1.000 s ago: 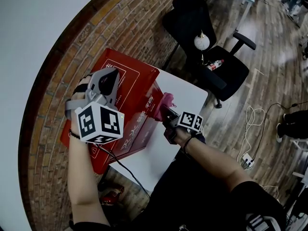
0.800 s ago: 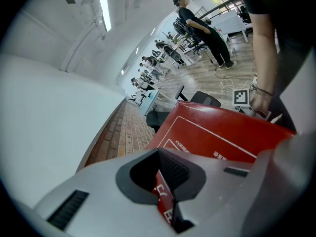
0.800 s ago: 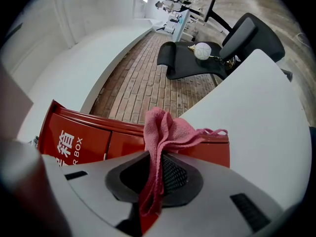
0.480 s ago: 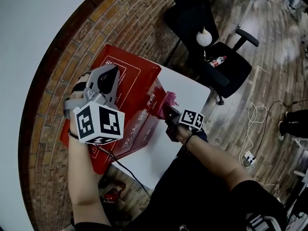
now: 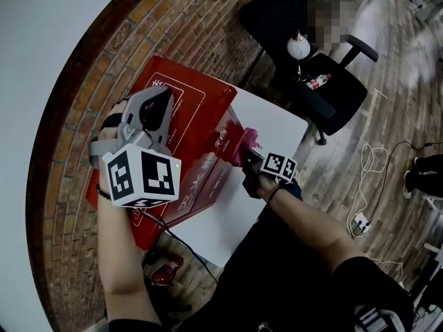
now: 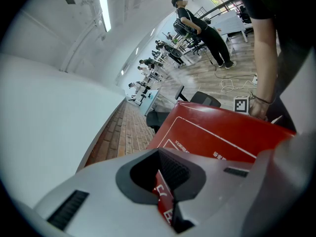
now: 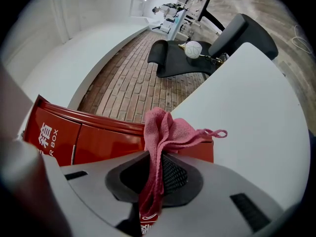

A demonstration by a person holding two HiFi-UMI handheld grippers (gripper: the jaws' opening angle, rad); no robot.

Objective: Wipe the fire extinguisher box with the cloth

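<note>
The red rectangular fire extinguisher box point(image 5: 197, 126) lies tilted across the middle, and a white flat-topped table point(image 5: 228, 216) meets it at four o'clock. The grey plastic left gripper point(image 5: 164, 97) sits over the box's top at ten o'clock (marker cube nearest the camera). At the box's three o'clock side the right gripper point(image 5: 248, 156) holds a pink knitted cloth point(image 5: 246, 141) against it. A black swivel office chair point(image 5: 332, 102) stands at one o'clock.
</note>
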